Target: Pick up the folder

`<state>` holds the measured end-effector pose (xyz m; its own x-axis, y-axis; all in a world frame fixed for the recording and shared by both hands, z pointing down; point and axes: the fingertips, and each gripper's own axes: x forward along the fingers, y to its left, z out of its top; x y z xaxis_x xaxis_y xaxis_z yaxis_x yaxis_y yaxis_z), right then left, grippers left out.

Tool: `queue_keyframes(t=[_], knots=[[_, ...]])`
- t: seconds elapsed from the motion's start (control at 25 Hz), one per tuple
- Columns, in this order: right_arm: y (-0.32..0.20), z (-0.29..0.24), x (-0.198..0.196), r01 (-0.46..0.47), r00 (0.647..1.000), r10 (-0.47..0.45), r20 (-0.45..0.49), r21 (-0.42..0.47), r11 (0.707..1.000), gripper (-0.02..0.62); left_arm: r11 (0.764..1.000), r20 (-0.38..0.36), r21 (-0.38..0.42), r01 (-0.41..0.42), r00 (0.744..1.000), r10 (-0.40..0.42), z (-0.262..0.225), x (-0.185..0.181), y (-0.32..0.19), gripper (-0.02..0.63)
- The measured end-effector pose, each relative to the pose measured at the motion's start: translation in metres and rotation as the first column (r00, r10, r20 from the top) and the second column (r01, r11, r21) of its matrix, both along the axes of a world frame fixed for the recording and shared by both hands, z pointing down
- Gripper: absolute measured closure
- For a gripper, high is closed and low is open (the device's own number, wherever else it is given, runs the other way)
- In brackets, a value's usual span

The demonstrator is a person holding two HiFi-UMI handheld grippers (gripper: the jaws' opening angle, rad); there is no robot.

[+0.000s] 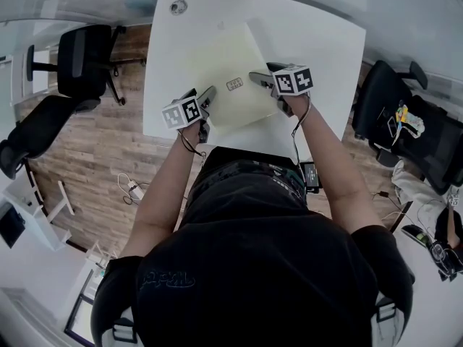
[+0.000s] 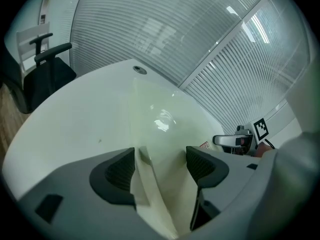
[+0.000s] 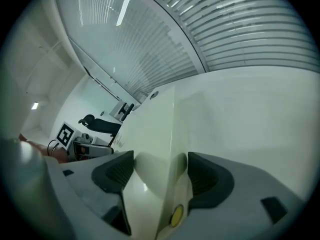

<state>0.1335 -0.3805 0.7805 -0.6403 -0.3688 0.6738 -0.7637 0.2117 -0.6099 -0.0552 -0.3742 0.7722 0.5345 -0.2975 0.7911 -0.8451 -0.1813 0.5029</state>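
**Both tools released, astride opposite edges of the folder.**
The left tool (image 2: 160, 161) gapes over the near-left corner and the right tool (image 3: 160, 166) over the right edge. The folder (image 1: 228, 63) lies between them on the tabletop (image 1: 318, 42), its long axis pointing away from the person.

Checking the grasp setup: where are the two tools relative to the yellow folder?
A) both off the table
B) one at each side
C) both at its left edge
B: the left tool sits at the folder's left edge, the right tool at its right edge, each with the edge between open jaws.
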Motion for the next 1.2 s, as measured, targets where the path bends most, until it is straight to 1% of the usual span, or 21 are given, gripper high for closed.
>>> queue_keyframes(t=[0.12,0.2,0.28,0.44,0.68,1.08,1.2], knots=[[-0.001,0.001,-0.002,0.000,1.000,0.000,0.016,-0.009,1.000,0.265,1.000,-0.028,-0.007,-0.004,1.000,0.004,0.001,0.000,-0.001,0.282],[-0.001,0.001,-0.002,0.001,1.000,-0.001,0.014,-0.011,1.000,0.252,1.000,-0.049,-0.013,-0.012,0.999,0.012,0.003,-0.001,-0.002,0.262],[0.000,0.002,-0.003,0.001,1.000,-0.001,0.022,-0.019,1.000,0.252,0.999,-0.075,-0.023,-0.026,0.997,0.024,0.006,-0.001,-0.002,0.242],[0.002,0.007,-0.003,-0.011,0.998,0.014,0.067,-0.045,0.999,0.247,0.998,-0.141,-0.044,-0.050,0.989,0.043,0.011,0.002,-0.002,0.241],[0.000,0.010,-0.005,0.004,0.996,0.001,0.087,-0.050,0.999,0.242,0.997,-0.192,-0.048,-0.053,0.981,0.043,0.015,0.003,-0.002,0.241],[0.000,0.012,-0.007,0.043,0.996,-0.036,0.079,-0.095,0.995,0.242,0.996,-0.204,-0.061,-0.060,0.978,0.046,0.017,0.003,-0.003,0.241],[0.000,0.010,-0.007,0.046,0.997,-0.041,0.064,-0.092,0.995,0.244,0.997,-0.206,-0.068,-0.041,0.978,0.027,0.016,0.004,-0.003,0.242]])
